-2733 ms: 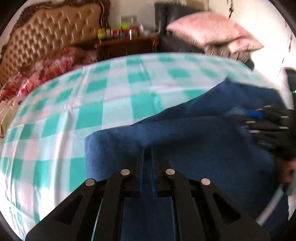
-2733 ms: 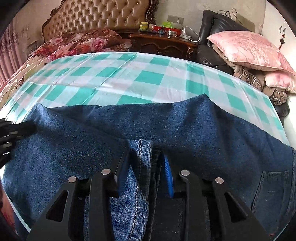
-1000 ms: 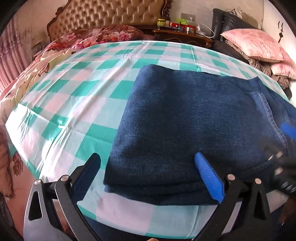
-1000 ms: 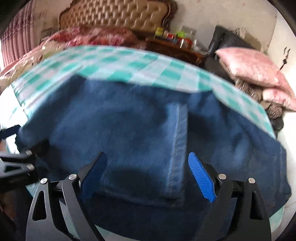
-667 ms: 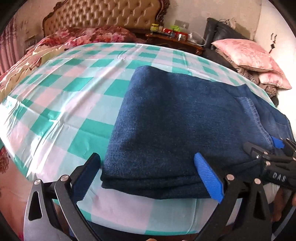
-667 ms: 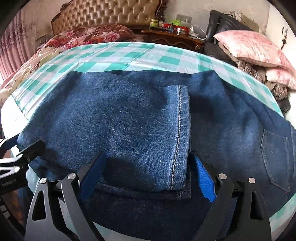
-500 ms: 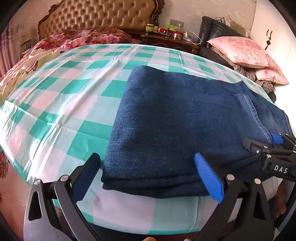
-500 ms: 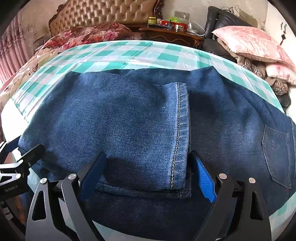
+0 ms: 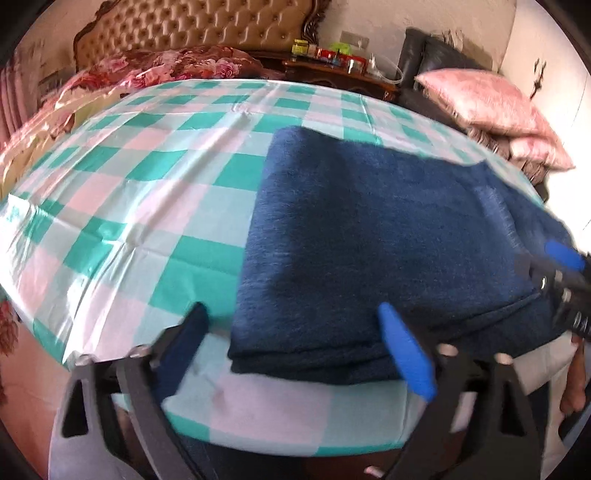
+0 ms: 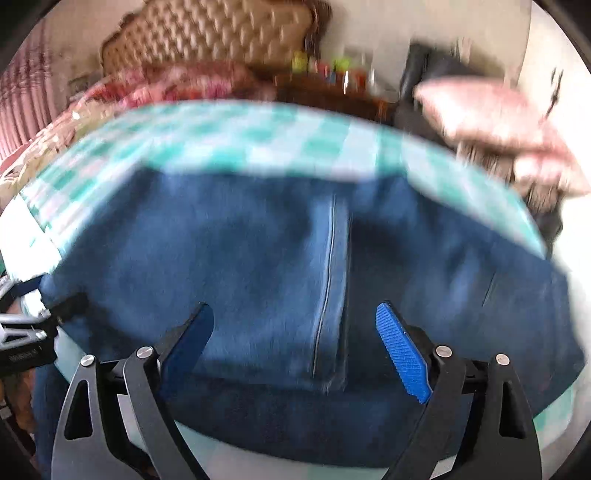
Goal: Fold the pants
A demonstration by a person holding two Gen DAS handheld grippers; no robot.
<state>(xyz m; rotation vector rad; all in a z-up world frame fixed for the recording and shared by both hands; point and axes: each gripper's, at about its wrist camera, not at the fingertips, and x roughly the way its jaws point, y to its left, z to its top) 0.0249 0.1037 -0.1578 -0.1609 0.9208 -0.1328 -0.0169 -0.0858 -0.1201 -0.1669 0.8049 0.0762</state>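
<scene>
Pants [image 9: 369,229] lie folded in layers on the checked counter [image 9: 140,177], near its front edge. Left gripper [image 9: 291,343] and right gripper [image 10: 295,343]: fingers wide, holding nothing, likely released for repositioning.

Both wrist cameras low at near table edge, facing headboard [image 9: 199,33]; close over folded jeans [image 9: 369,240], shared in both.

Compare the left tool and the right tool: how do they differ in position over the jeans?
The left tool spans the folded end of the jeans, with one finger over the checkered cloth. The right tool hangs wholly over denim, framing the stitched hem. The left view is sharper; the right is blurred. Both tools are open and hold nothing.
</scene>
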